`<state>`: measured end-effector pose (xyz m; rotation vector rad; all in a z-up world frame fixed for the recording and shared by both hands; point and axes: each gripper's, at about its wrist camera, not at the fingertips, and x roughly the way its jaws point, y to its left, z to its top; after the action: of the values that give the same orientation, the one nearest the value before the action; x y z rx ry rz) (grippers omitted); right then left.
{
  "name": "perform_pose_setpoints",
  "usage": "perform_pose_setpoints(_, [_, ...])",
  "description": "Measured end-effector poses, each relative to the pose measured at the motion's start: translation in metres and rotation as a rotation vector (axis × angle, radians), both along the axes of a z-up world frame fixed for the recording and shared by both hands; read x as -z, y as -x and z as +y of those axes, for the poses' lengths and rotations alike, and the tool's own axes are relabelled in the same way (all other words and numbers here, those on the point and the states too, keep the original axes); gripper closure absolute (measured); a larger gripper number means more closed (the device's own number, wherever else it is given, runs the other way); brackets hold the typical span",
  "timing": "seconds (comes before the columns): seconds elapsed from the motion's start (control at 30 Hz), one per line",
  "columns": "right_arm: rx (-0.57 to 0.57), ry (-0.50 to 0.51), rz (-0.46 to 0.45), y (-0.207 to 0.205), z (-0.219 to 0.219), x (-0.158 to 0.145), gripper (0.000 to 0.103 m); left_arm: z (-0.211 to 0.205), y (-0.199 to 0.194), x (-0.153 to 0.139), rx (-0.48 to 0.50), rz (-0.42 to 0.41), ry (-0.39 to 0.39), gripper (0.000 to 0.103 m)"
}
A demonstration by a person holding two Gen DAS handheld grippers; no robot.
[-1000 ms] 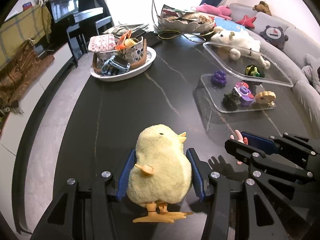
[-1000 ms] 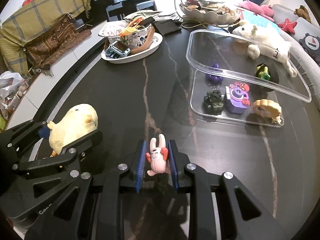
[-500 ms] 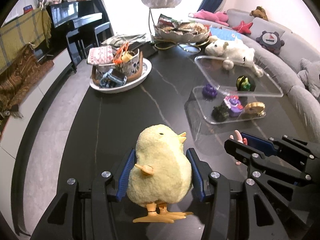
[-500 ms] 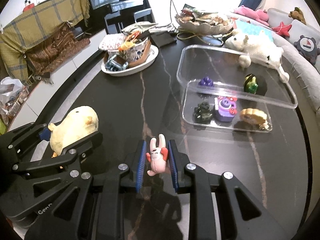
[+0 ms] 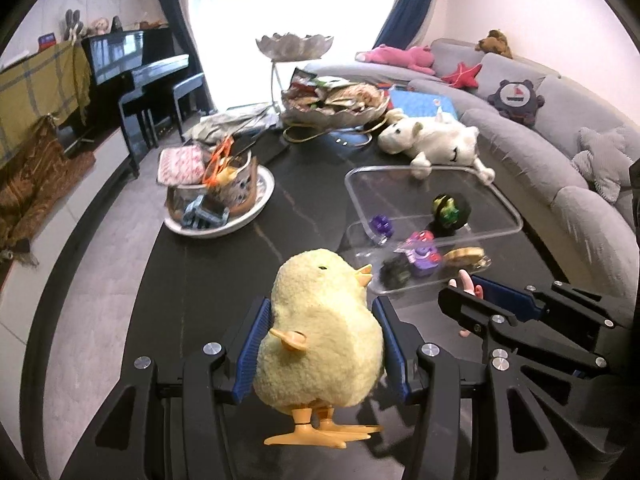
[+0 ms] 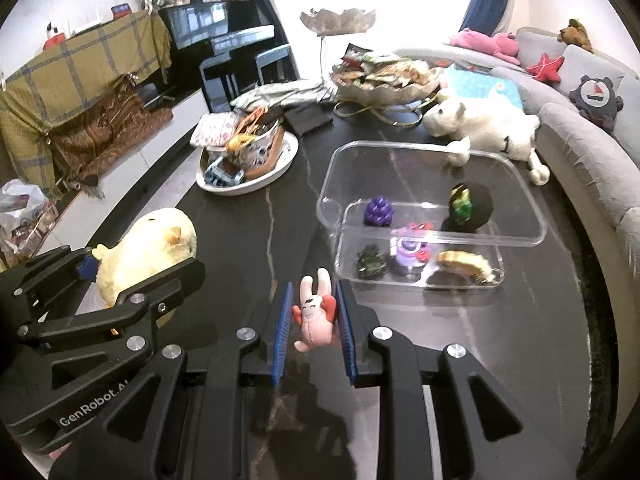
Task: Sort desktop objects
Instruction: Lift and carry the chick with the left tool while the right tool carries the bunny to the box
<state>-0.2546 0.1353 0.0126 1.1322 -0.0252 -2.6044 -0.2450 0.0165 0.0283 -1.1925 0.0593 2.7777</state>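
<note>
- Both toys are up off the dark tabletop (image 6: pixel 248 216) now: a second ago the view sat low and close to the marble, and now far more of the room shows over the table's far edge.
- The left gripper (image 5: pixel 322 350) still pinches the yellow plush chick (image 5: pixel 320 332), blue pads pressed into its fluffy sides, orange feet dangling clear below.
- The right gripper (image 6: pixel 314 320) stays pressed nearly together on the small pink rabbit figure (image 6: pixel 314 316), ears poking up past the pads.
- Neither grip has shifted; the toys sit between the pads just as they did before the lift.
- Ahead, toward the right edge of the tabletop, waits the clear plastic box (image 6: pixel 420 286), already holding a purple grape-like toy (image 6: pixel 378 210), a dark green figure (image 6: pixel 370 266), a purple-and-red toy (image 6: pixel 410 254) and a tan one (image 6: pixel 462 262).
- A clear lid (image 6: pixel 432 168) leans over the box's far side, so only the near part looks open from above.
- My read: pickup is done for both, and the carry toward the box comes next.
- The rabbit looks an easy fit; the chick is bulky and may crowd that opening.
- The white plush animal (image 6: pixel 480 126) and the white dish (image 6: pixel 256 184) of odds and ends sit untouched near the far edge.
</note>
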Motion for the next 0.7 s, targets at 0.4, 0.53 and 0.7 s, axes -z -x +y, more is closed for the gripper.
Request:
perform_pose_setpoints(0.4, [0.063, -0.007, 0.097, 0.014, 0.044, -0.048, 0.083, 0.045, 0.024, -0.048, 0.092, 0.093, 0.001, 0.055])
perform_pose_setpoints(0.53, [0.082, -0.013, 0.122, 0.024, 0.056, -0.058, 0.083, 0.057, 0.037, -0.056, 0.118, 0.115, 0.009, 0.055])
perform_pose_setpoints(0.7, [0.099, -0.014, 0.136, 0.039, 0.069, -0.061, 0.083, 0.072, 0.052, -0.06, 0.139, 0.151, 0.037, 0.055])
